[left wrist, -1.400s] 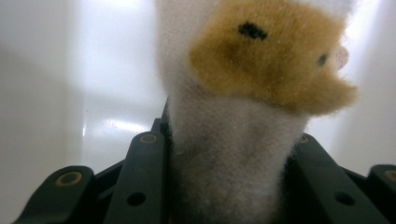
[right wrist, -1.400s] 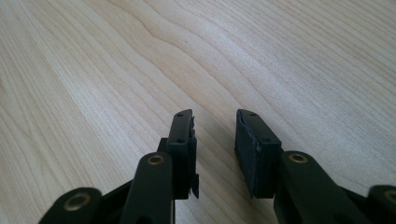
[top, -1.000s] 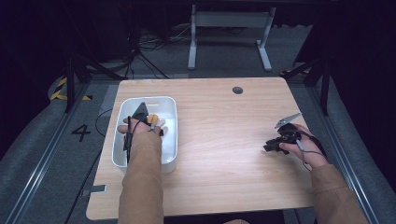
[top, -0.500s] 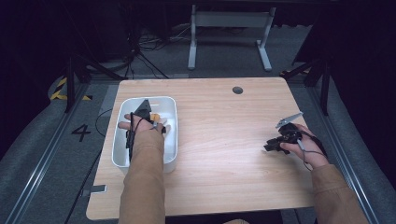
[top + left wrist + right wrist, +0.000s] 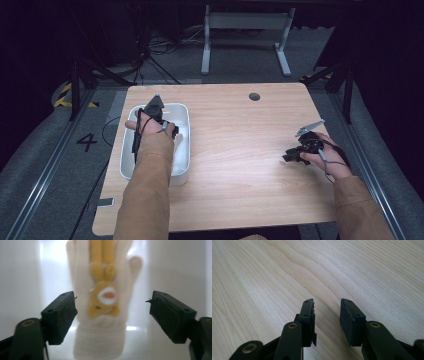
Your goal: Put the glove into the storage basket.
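Left gripper [image 5: 112, 312]: jaws stand wide apart, nothing between the pads; they have just been closing a little. In the left gripper view the cream glove [image 5: 102, 302] lies beyond them, centre of frame, flat on the floor of the white tray [image 5: 175, 270], fingers toward the top edge, cuff toward the bottom. A yellow bear figure [image 5: 103, 295] with a white muzzle and orange nose is sewn on its back. The jaws do not touch the glove.

Change from the earlier frames: in the high view the left gripper [image 5: 154, 107] sits higher over the tray [image 5: 182, 150] than a second ago, and the orange patch seen beside it then is now covered by the hand.

Right gripper [image 5: 327, 322]: jaws partly apart, empty, over bare wooden table [image 5: 262, 277]. In the high view the right gripper [image 5: 300, 150] rests at the right of the frame, well apart from the tray, unmoved.

Hidden or unclear: in the high view the sleeve and left hand [image 5: 150, 130] cover the glove. The glove's fingertips are cut off at the top of the left gripper view and its cuff at the bottom; the whole glove is blurred. The tray's walls wash out in glare.
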Demonstrator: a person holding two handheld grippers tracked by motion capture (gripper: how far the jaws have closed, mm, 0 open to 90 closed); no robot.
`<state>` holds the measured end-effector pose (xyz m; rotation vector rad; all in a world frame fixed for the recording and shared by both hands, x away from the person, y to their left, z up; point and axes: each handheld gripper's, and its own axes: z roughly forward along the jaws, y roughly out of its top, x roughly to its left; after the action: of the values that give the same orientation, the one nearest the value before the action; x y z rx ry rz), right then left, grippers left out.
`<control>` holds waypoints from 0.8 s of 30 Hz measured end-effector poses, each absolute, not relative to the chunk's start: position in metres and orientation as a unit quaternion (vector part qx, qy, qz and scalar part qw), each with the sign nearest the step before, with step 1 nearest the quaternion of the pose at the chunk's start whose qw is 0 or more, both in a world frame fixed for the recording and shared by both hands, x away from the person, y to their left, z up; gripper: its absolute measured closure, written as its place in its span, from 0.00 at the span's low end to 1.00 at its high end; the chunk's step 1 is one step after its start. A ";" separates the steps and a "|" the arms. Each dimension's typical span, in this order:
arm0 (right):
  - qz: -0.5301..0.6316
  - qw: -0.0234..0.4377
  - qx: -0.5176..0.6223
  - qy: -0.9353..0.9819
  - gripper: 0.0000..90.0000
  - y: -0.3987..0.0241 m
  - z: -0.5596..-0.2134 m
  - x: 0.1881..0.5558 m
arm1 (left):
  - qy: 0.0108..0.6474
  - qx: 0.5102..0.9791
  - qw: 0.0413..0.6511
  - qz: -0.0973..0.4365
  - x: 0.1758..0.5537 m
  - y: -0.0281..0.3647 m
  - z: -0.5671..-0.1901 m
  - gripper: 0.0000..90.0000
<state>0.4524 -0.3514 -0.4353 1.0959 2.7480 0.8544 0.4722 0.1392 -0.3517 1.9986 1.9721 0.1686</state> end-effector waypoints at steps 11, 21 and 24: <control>0.286 0.033 0.355 0.889 0.72 -0.354 -0.432 0.450 | 0.590 0.763 0.254 0.074 0.449 0.110 -0.319 0.35; 0.303 0.038 0.352 0.885 0.72 -0.356 -0.426 0.446 | 0.496 0.806 0.313 0.077 0.431 0.080 -0.308 0.41; 0.315 0.037 0.349 0.882 0.72 -0.359 -0.424 0.444 | 0.469 0.811 0.345 0.064 0.425 0.068 -0.311 0.41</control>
<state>0.4443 -0.3586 -0.4242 1.0702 2.7079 0.9668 0.4247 0.0684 -0.3113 2.1053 1.2165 0.1654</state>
